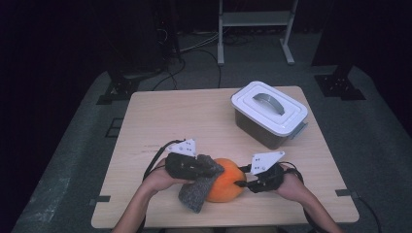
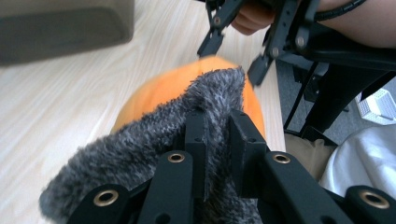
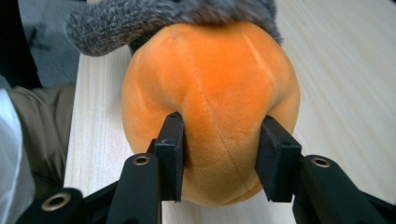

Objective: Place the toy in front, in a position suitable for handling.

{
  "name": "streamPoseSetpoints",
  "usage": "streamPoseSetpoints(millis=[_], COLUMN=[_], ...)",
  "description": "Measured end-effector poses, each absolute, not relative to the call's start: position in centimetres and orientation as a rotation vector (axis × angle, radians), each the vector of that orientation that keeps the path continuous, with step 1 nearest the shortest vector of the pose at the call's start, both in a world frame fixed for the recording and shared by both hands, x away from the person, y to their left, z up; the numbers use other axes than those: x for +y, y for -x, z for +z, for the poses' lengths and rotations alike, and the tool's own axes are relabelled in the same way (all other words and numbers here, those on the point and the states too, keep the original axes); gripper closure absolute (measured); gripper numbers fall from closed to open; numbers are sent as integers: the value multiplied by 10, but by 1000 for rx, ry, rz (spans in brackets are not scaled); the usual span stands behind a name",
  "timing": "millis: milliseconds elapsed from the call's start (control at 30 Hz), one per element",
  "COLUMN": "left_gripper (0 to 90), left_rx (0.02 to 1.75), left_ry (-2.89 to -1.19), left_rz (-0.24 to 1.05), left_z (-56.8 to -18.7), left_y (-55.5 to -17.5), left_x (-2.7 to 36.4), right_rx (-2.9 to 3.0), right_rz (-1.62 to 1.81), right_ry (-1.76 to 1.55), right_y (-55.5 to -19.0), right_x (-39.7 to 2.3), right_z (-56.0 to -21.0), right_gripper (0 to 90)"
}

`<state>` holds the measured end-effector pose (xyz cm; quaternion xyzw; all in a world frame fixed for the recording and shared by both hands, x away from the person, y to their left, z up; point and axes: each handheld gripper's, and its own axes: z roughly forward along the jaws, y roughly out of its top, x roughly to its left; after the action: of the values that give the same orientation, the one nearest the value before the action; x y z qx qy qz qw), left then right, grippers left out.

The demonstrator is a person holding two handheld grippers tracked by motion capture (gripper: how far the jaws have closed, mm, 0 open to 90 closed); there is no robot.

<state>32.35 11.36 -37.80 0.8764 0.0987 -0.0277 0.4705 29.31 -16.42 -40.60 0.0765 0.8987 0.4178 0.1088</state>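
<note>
right gripper view puts my right gripper (image 3: pixel 219 156) part-way closed on the near side of the orange plush ball (image 3: pixel 210 93), both pads pressing into its soft skin. my left gripper (image 2: pixel 217 140) is pinched tight on the grey fuzzy cloth (image 2: pixel 154 154), which drapes over the top and left side of the ball. the ball sits on the wooden table (image 1: pixel 170 116) near my edge, between my two hands; a white-lidded box (image 1: pixel 269 114) stands well apart at the far right corner. i judge the step is wiping the ball while i steady it. next i should keep the right grip firm but gentle and drag the cloth across the surface without rolling the ball.
</note>
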Motion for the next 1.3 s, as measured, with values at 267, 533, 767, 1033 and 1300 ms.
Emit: streamPoseSetpoints(millis=[267, 533, 767, 1033, 1300], left_gripper=[791, 791, 791, 791, 790], left_rx=[238, 283, 283, 250, 229], left_ry=[-2182, -2163, -2155, -2171, -2152], left_rz=[-50, -83, -120, -63, -35], left_z=[-377, -392, -395, -378, -368], left_y=[-323, -321, -317, -317, -312], left_x=[106, 123, 127, 119, 109], right_rx=[2635, 2684, 2726, 2631, 2591], right_rz=[1208, 1324, 1388, 1313, 1302], right_ry=[-178, -349, -411, -239, -148], right_y=[-289, -300, -306, -291, -282], right_x=[-159, -168, -164, -156, -153], right_z=[-405, -414, -423, -411, -407], right_gripper=[565, 326, 402, 576, 583])
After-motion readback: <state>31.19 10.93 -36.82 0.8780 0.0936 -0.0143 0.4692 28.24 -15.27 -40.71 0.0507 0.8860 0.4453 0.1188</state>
